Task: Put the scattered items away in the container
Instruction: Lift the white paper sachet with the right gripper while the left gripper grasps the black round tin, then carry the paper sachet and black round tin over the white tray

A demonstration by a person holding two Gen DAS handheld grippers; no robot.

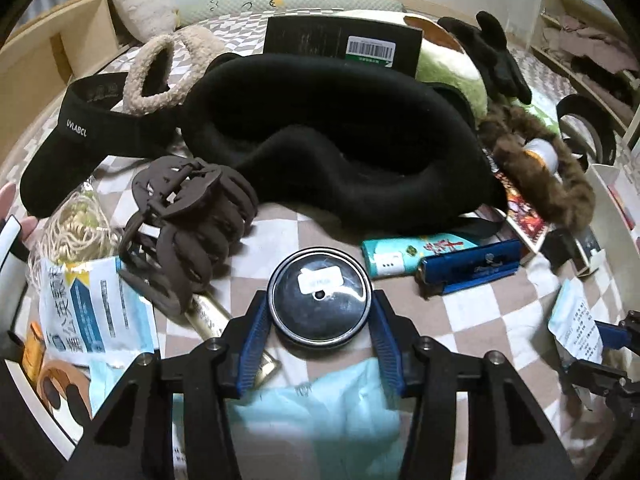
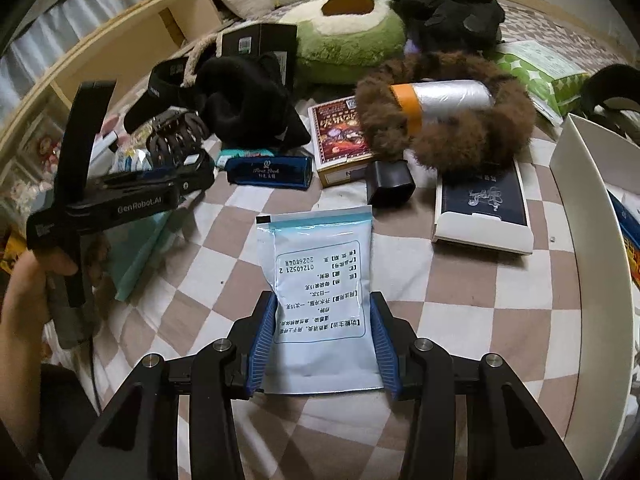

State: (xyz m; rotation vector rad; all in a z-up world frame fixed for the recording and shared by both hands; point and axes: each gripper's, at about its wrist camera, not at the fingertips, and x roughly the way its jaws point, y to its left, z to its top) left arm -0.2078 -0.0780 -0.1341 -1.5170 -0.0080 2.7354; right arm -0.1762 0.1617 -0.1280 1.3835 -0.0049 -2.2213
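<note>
My left gripper point(image 1: 318, 314) is shut on a round black tin point(image 1: 320, 296), with a blue pad against each side of its rim. The tin sits just above the checkered bedspread point(image 1: 472, 320) and a teal packet point(image 1: 320, 408). My right gripper point(image 2: 324, 340) is shut on a pale blue printed sachet point(image 2: 320, 280), which sticks out forward between the pads. The white container's wall point(image 2: 580, 240) rises at the right. In the right wrist view the left gripper point(image 2: 192, 176) is at the left, held by a hand point(image 2: 24, 300). The right gripper point(image 1: 618, 336) shows at the left view's right edge.
Ahead lie a black headband point(image 1: 340, 128), a brown claw clip point(image 1: 188, 216), a black visor point(image 1: 84, 136), a blue case point(image 2: 268, 172), a red card box point(image 2: 340, 136) and a brown furry ring point(image 2: 448, 128) around a bag roll. An avocado plush point(image 2: 348, 28) and a wooden frame point(image 2: 132, 52) lie behind.
</note>
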